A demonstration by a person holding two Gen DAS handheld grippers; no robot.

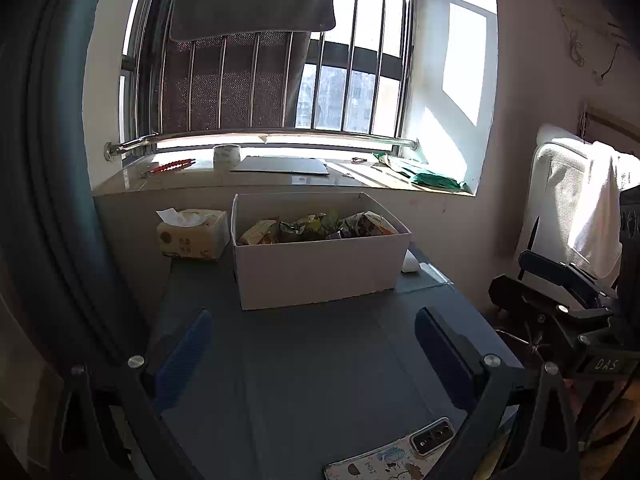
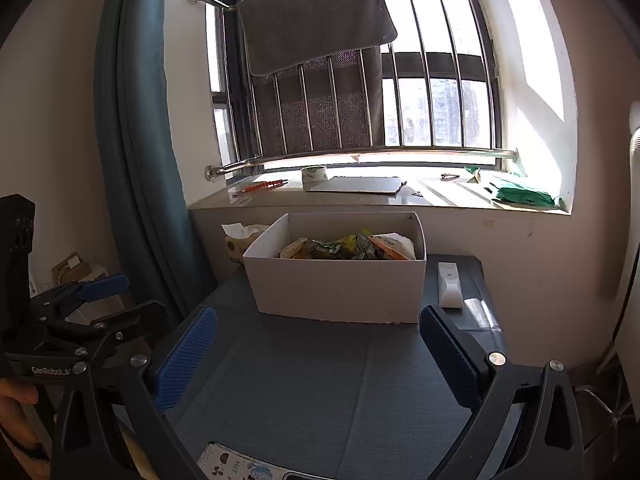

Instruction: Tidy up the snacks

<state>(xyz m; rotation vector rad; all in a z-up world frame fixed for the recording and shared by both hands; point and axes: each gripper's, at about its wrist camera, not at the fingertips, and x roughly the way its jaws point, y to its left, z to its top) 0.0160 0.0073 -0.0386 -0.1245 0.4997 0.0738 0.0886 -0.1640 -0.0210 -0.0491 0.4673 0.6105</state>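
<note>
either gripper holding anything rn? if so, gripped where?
Nothing held. The left gripper and right gripper are both open over the bare grey table, short of the white box of snack packets.

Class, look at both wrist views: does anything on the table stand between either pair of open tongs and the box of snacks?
Nothing visible does. Bare table lies between the left tongs and the box, and likewise ahead of the right tongs. The tissue pack and white remote sit beside the box; the phone lies nearer than the tongs.
</note>
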